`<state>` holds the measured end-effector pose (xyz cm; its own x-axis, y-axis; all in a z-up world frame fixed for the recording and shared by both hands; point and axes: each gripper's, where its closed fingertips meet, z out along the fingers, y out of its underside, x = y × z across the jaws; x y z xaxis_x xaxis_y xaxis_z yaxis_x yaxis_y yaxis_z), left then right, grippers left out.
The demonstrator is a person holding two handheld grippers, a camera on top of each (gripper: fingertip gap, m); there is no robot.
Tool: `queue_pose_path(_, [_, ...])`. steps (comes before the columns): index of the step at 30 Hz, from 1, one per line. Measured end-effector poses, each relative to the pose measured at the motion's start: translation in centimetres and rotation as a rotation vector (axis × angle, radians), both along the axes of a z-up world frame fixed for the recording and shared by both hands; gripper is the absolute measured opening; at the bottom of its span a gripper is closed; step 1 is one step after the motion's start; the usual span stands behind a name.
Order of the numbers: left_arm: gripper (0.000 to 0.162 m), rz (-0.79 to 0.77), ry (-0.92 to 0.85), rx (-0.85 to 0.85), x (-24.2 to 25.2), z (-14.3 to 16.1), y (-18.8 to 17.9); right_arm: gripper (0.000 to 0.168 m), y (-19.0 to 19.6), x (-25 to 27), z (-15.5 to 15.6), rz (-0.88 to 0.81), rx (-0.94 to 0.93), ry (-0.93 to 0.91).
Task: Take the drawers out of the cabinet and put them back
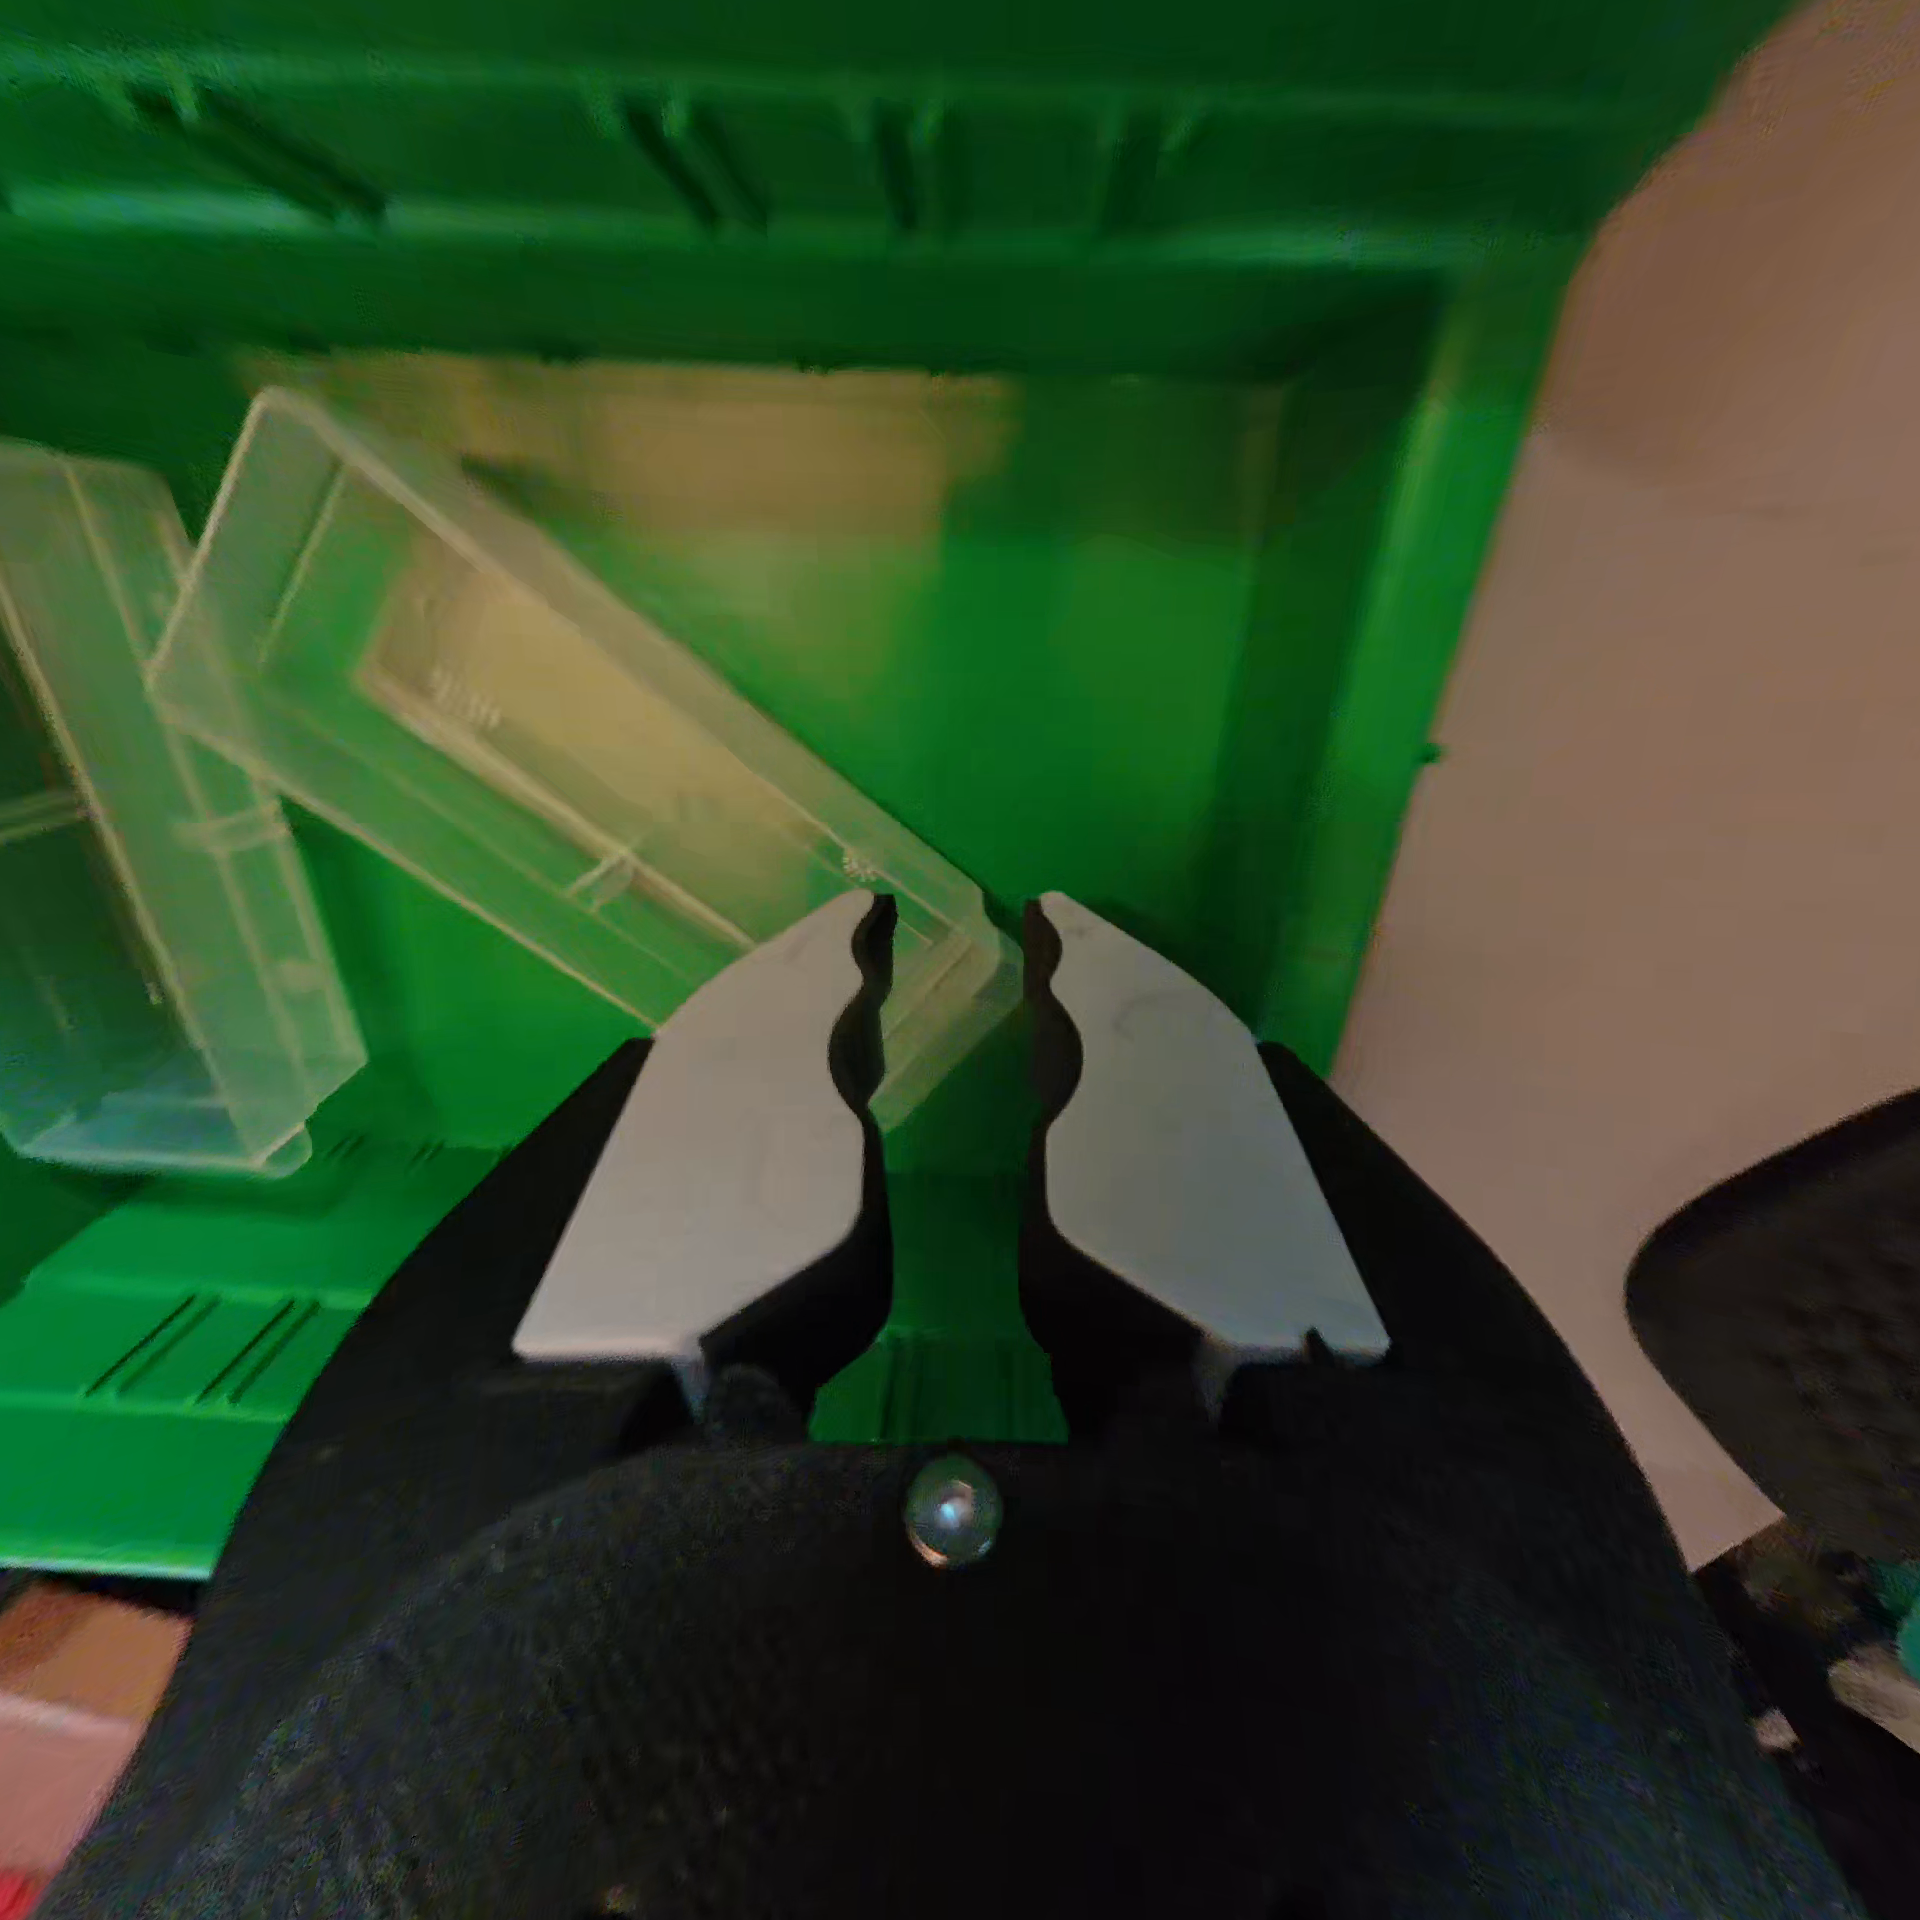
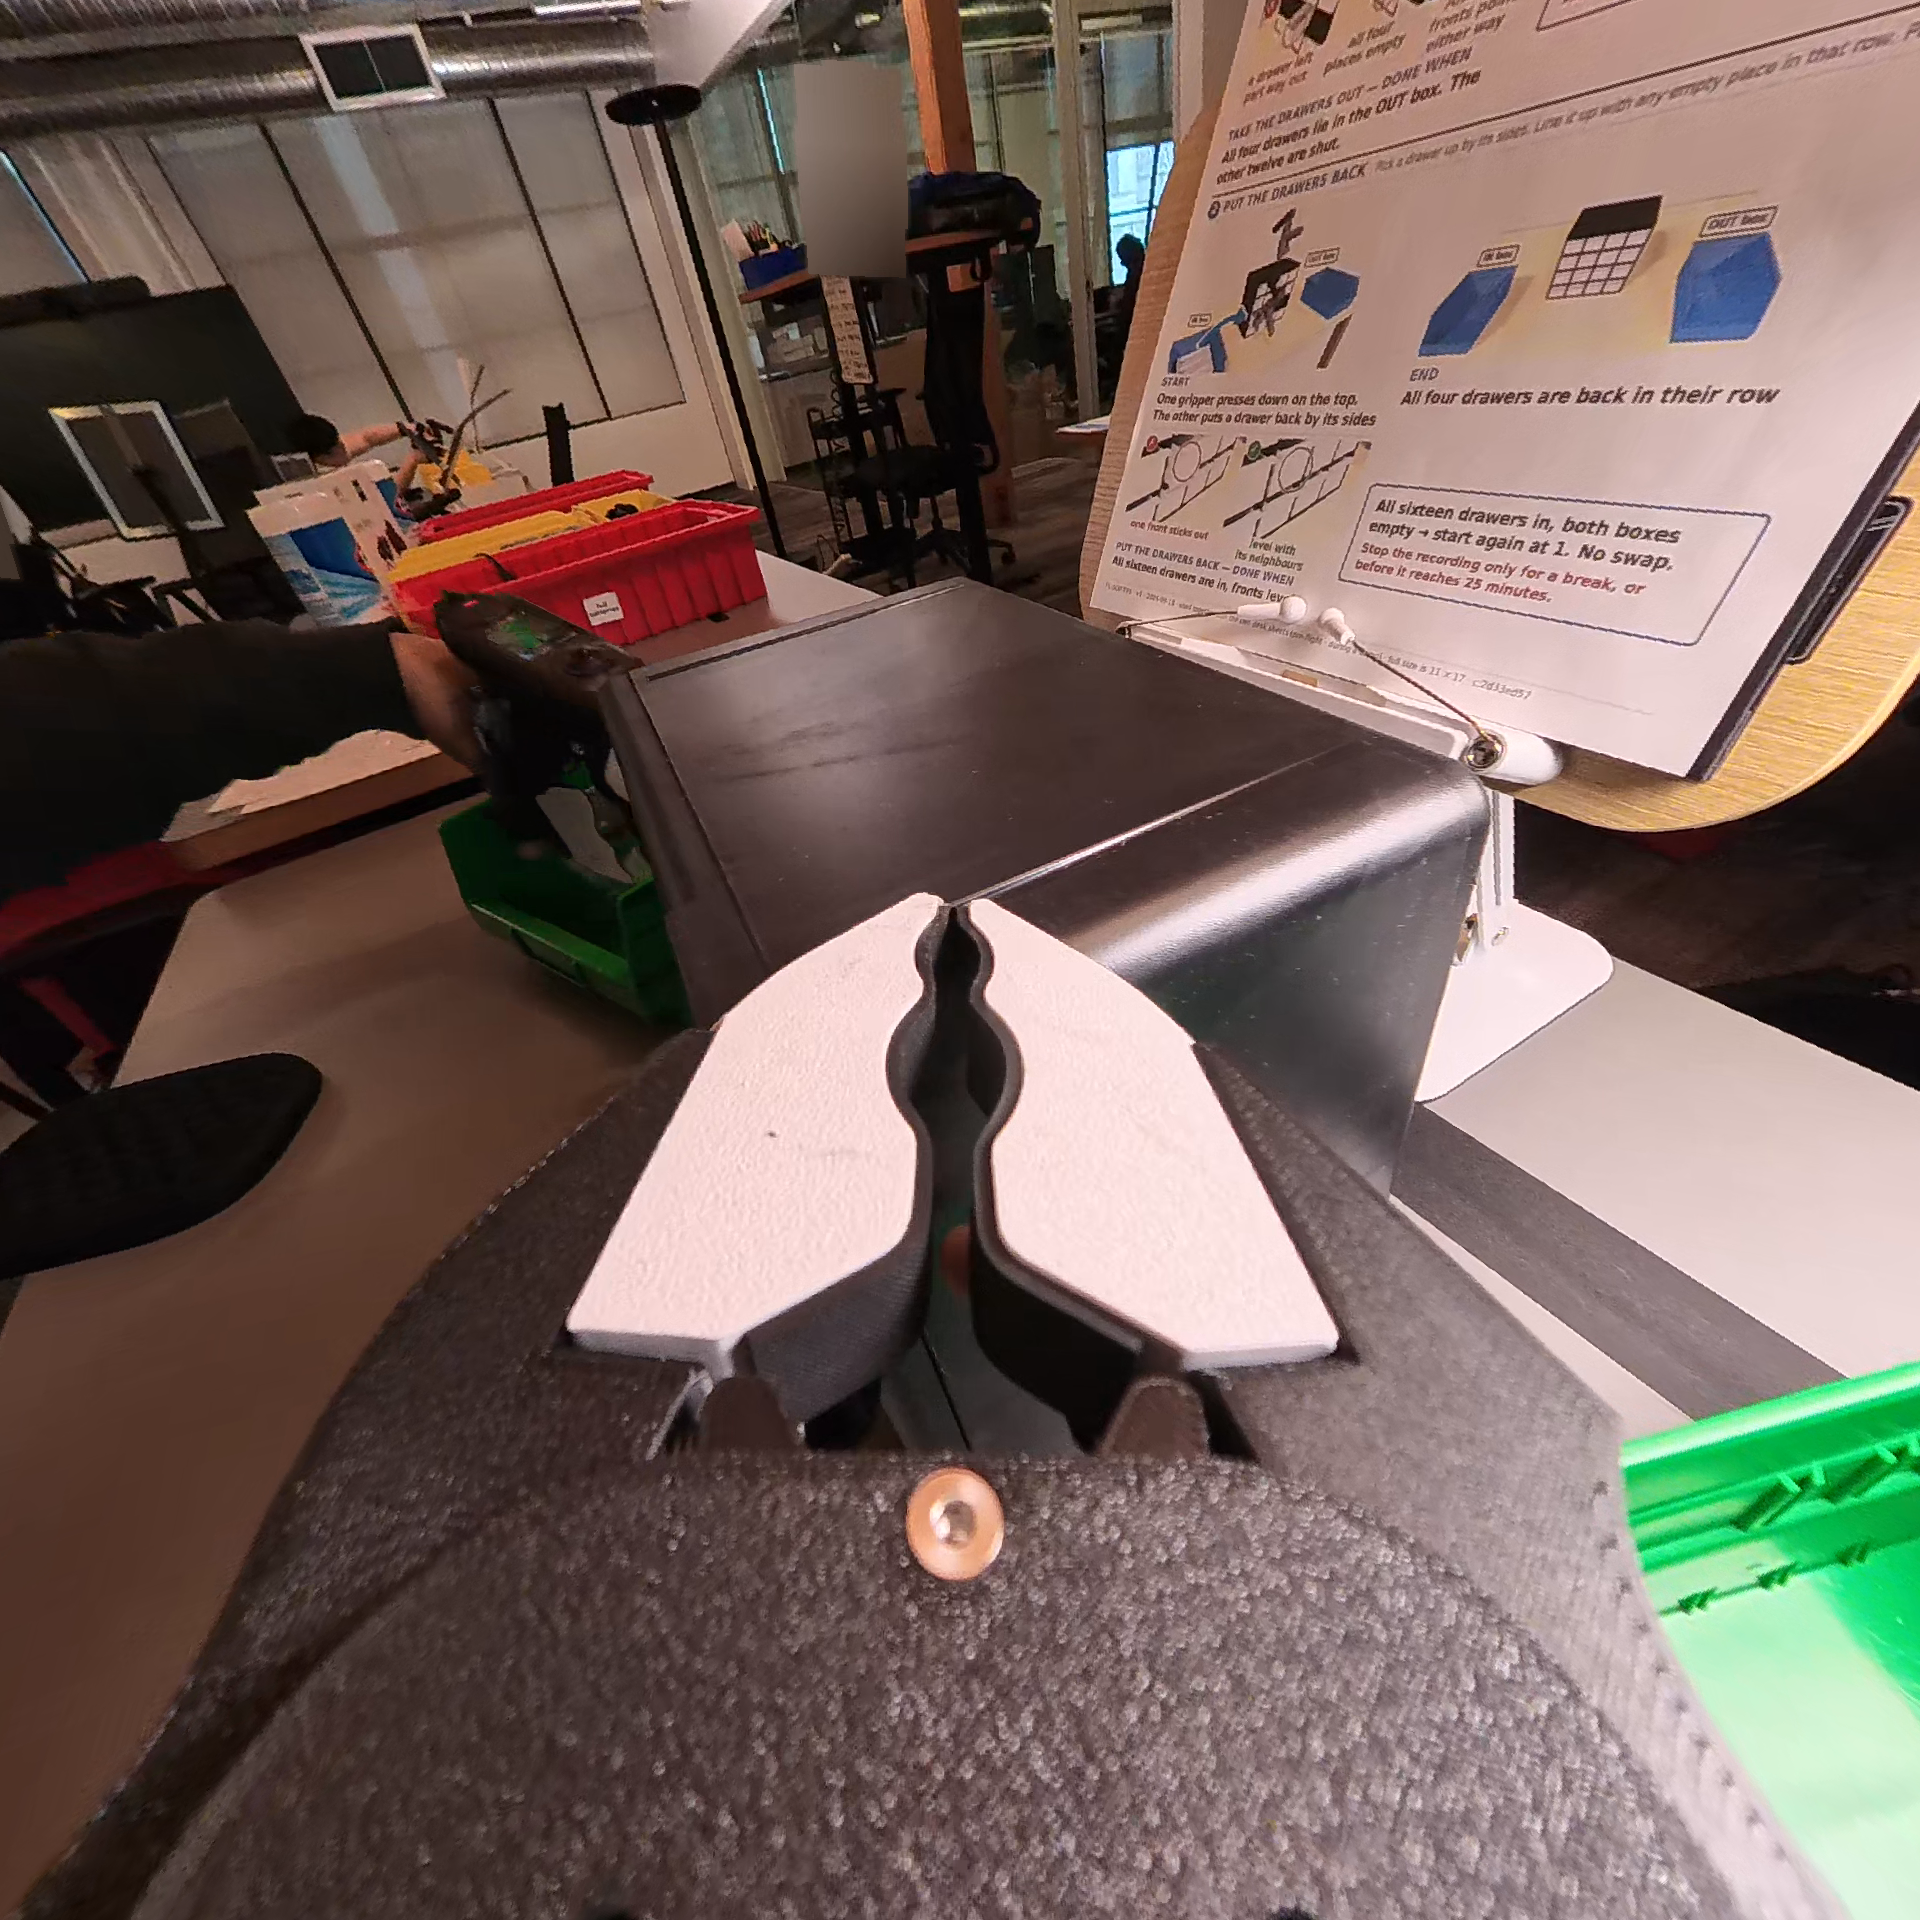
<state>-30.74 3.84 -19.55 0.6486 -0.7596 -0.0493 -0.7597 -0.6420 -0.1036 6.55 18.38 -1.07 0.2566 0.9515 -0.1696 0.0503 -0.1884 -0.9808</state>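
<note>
Lying beneath hand-held gripper (image 1: 956,914): drawer (image 1: 540,727)

You are working in an open-plan office used as a test space. Exposed ducts (image 2: 208,73) run under the ceiling above tall windows (image 2: 416,260), and rolling chairs (image 2: 894,457) stand at the desks behind. Red bins (image 2: 623,582) sit at the far edge of your table (image 2: 343,1039), and an instruction sheet (image 2: 1538,364) stands on a stand by its right edge.
</note>
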Motion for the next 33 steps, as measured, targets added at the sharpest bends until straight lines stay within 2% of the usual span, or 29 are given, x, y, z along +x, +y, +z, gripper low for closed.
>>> queue_pose_path(1, [0.027, -0.017, -0.034, 0.008, 0.6, 0.3, -0.3, 0.000, 0.0, 0.0, 0.0, -0.001, 0.000, 0.000])
queue_pose_path(3, [0.035, -0.056, -0.056, 0.016, 1.0, 0.9, -1.0, 0.000, 0.0, 0.0, 0.0, 0.001, -0.001, 0.003])
queue_pose_path(8, [0.039, -0.141, 0.088, 0.042, -1.6, 0.8, -2.4, 0.000, 0.0, 0.0, 0.0, 0.010, -0.007, 0.011])
queue_pose_path(12, [0.031, -0.185, 0.164, 0.108, -2.4, -0.5, -2.2, 0.000, 0.0, 0.0, 0.0, 0.005, -0.005, 0.008])
queue_pose_path(15, [0.018, -0.186, 0.185, 0.135, -2.4, -0.9, -1.9, 0.000, 0.0, 0.0, 0.0, 0.002, -0.003, 0.008])
queue_pose_path(19, [0.018, -0.180, 0.179, 0.157, -2.0, -0.6, -1.9, 0.000, 0.0, 0.0, 0.0, 0.004, -0.004, 0.009])
queue_pose_path(24, [0.016, -0.160, 0.119, 0.170, -0.5, 1.4, -2.4, 0.000, 0.0, 0.0, 0.0, 0.003, 0.000, 0.005])
queue_pose_path(33, [0.015, -0.152, -0.009, 0.270, 3.2, 7.9, -3.9, 0.000, 0.0, 0.0, 0.0, -0.001, 0.004, 0.000])
